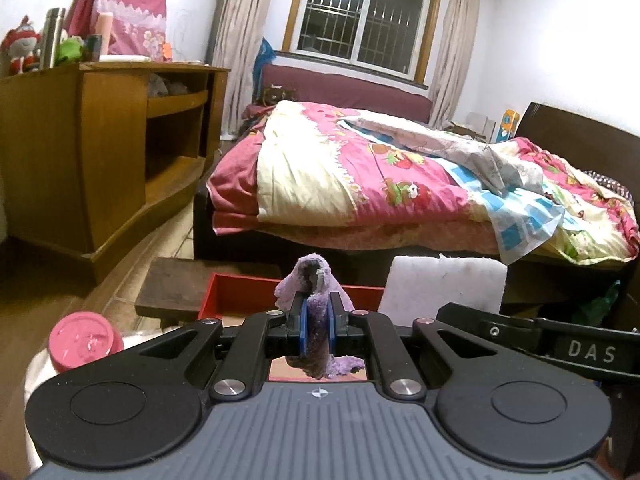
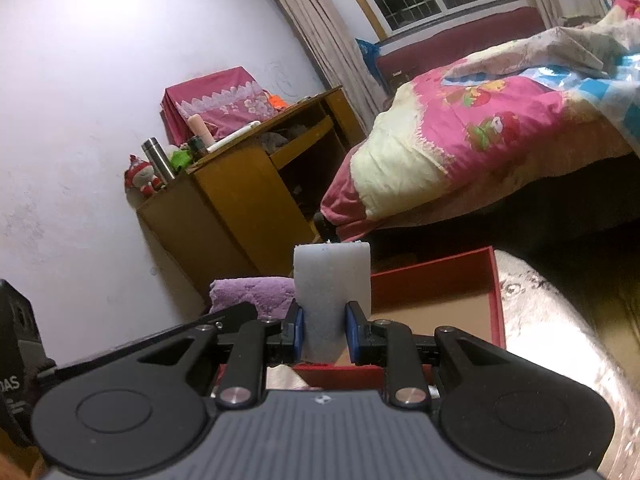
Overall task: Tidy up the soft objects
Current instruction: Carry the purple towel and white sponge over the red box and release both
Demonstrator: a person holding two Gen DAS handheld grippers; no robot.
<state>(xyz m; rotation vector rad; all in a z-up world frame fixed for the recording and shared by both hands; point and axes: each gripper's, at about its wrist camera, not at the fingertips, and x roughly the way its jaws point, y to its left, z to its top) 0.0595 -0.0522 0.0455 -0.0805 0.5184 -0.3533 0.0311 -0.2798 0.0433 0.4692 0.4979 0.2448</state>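
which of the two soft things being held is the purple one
The fluffy purple cloth, pinched in the left hand-held gripper. The other, in the right hand-held gripper, is a white foam block, smooth and stiff rather than fuzzy and floppy.

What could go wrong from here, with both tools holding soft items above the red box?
1. The left tool pinches only a thin fold of the purple cloth; it may slip out.
2. The right tool squeezes the white foam block low down, so it could tip.
3. Both tools sit close together over the red box and might collide.
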